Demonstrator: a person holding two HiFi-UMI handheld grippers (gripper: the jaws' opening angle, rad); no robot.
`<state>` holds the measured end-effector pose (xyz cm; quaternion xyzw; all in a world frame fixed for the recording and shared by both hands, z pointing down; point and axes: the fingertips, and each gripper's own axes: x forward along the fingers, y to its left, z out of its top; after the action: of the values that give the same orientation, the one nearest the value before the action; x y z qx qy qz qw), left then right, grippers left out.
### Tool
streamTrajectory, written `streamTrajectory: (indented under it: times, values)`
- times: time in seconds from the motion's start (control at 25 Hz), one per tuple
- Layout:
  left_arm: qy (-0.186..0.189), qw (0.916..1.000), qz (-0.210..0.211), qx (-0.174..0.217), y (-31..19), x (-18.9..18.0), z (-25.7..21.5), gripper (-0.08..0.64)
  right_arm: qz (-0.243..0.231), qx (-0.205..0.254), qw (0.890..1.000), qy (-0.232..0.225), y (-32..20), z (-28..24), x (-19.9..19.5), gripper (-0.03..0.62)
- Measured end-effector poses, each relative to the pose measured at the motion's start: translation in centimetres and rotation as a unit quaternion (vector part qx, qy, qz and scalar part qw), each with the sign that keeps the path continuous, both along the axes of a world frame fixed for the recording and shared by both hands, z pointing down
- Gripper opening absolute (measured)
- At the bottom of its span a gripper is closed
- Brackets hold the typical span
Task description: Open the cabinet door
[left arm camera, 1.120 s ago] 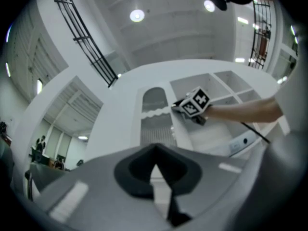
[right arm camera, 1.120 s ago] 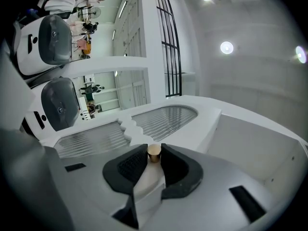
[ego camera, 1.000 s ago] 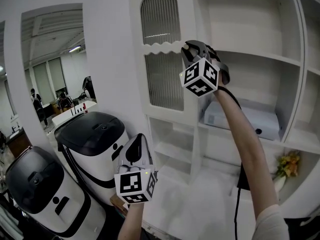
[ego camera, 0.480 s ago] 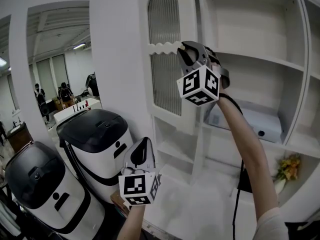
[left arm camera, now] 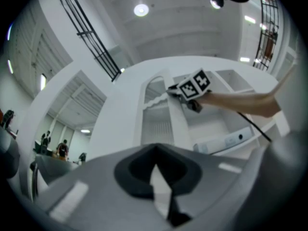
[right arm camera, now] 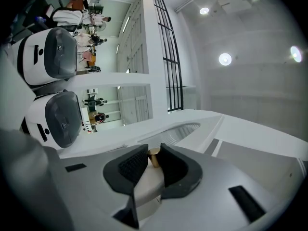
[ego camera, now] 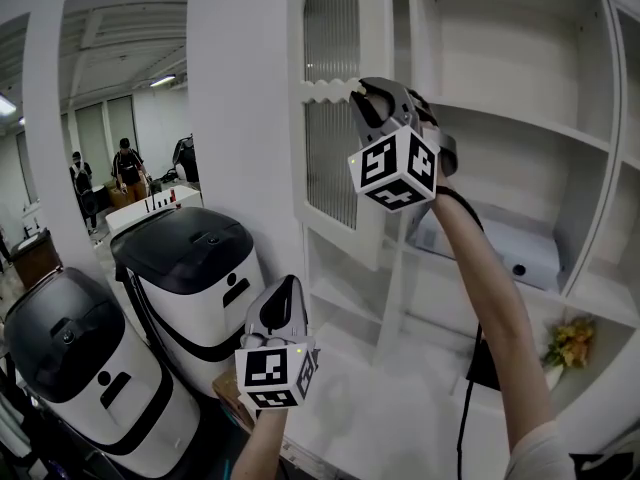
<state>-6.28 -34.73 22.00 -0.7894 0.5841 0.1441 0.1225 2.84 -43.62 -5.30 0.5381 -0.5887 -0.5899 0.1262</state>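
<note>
The white cabinet door (ego camera: 330, 118) has an arched ribbed-glass panel and a scalloped cross rail, and it stands swung partly out from the open shelving. My right gripper (ego camera: 368, 93) is raised to the door's free edge at rail height. In the right gripper view a small gold knob (right arm camera: 154, 157) sits between the black pads of the right gripper (right arm camera: 153, 160); the jaws are closing and press it on both sides. My left gripper (ego camera: 285, 290) hangs low in front of the cabinet, jaws together, holding nothing. In its own view the left gripper (left arm camera: 155, 150) points up at the door (left arm camera: 156, 114).
Two white-and-black rounded appliances (ego camera: 185, 268) (ego camera: 80, 368) stand at the lower left under a mirror or window (ego camera: 110, 118) with people in it. Open white shelves (ego camera: 520, 118) fill the right side, holding a white box (ego camera: 510, 243) and flowers (ego camera: 570, 343) lower down.
The door has swung further out toward the left. My right gripper has moved left with it at the knob. The left gripper has hardly moved.
</note>
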Motion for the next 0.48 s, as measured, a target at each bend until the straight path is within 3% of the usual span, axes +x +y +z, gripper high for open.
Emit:
streamTrajectory:
  times: [0.48]
  values:
    - [0.008,0.9998,-0.017,0.012,1.8,-1.3,-0.7,0.006,-0.008,-0.006,1.0,0.0,1.5,0.0,-2.2,0.075]
